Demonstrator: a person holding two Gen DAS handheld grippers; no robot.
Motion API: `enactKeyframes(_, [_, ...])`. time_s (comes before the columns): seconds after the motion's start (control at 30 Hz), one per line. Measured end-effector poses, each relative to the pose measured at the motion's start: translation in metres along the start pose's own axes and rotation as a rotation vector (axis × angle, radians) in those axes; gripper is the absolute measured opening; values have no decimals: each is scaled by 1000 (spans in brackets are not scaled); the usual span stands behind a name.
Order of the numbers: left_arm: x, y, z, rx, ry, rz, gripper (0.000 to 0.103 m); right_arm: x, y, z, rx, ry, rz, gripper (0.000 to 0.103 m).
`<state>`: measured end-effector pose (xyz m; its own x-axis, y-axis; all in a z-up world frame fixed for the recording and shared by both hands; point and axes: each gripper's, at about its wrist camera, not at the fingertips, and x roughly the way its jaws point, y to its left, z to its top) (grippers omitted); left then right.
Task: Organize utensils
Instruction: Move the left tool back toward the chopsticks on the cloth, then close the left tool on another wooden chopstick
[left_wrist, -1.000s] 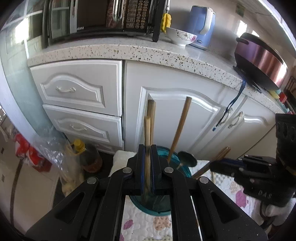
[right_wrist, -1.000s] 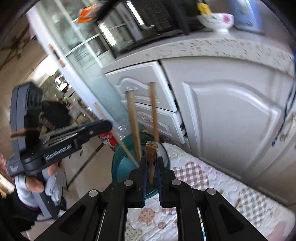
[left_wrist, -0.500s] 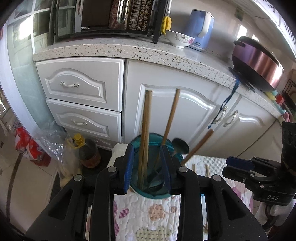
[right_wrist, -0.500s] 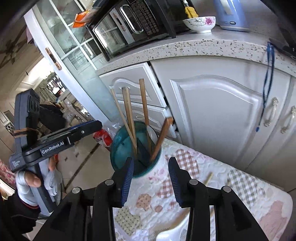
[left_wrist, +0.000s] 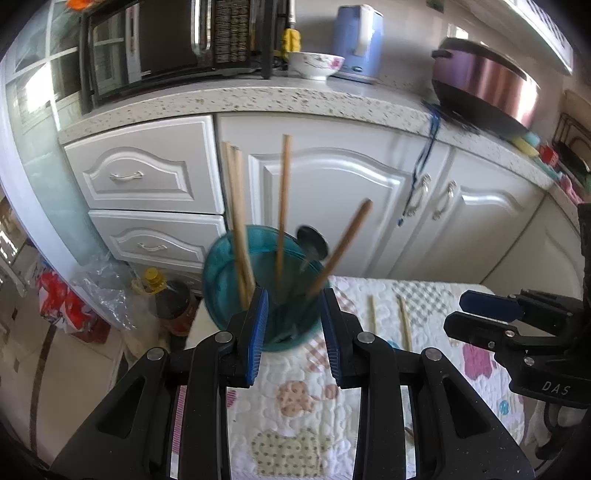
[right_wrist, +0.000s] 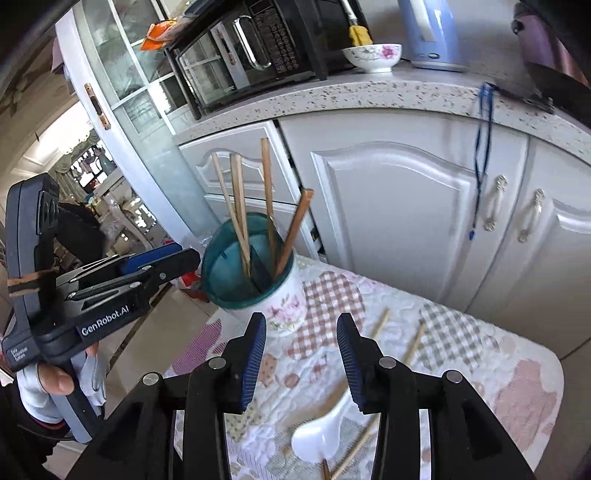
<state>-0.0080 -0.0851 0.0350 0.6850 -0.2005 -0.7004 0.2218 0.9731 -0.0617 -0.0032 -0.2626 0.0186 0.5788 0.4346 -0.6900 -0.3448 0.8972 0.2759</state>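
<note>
White cabinet fronts (right_wrist: 406, 206) under a speckled stone counter (left_wrist: 258, 99) fill the background behind the utensil holder (right_wrist: 280, 295), a floral white cup with a teal rim that serves here as the landmark. The holder stands at the far left corner of a quilted patchwork mat (right_wrist: 480, 354), which spreads out to its right and toward the cameras. Up on the counter behind the holder are a black microwave (right_wrist: 255, 55), a purple rice cooker (left_wrist: 487, 85), a pale blue kettle (left_wrist: 356, 40) and a flowered bowl (right_wrist: 373, 57). The left gripper (left_wrist: 295, 325) sits just on the near side of the holder, its blue-padded jaws standing apart with nothing between them, framing the cup. The right gripper (right_wrist: 301, 354) hangs to the near right of the holder, over the mat, jaws likewise parted and empty. Wooden chopsticks (right_wrist: 240, 206) stand upright in the holder, with one darker stick (right_wrist: 295, 232) leaning to the right; a dark spoon (left_wrist: 312, 242) also rises from the cup. On the mat nearer the camera than the holder lies a white ceramic spoon (right_wrist: 321, 432), and loose chopsticks (right_wrist: 413, 343) lie scattered to the holder's right.
</note>
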Motion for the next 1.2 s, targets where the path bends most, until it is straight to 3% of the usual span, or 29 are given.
enactKeyframes(0.37, [21, -31, -27, 29, 67, -53, 28, -13, -29, -36, 53, 32, -87, 42])
enactKeyframes(0.67, [55, -32, -53, 10, 182, -114, 28, 42, -69, -69, 131, 185, -130, 42])
enactKeyframes(0.93, [89, -47, -64, 13, 274, -152, 28, 103, -106, -70, 223, 280, -150, 29])
enactKeyframes(1.03, [105, -59, -62, 16, 295, -163, 28, 109, -113, -66, 213, 273, -158, 19])
enactKeyframes(1.2, [140, -81, -51, 26, 310, -148, 28, 103, -127, -55, 227, 267, -146, 17])
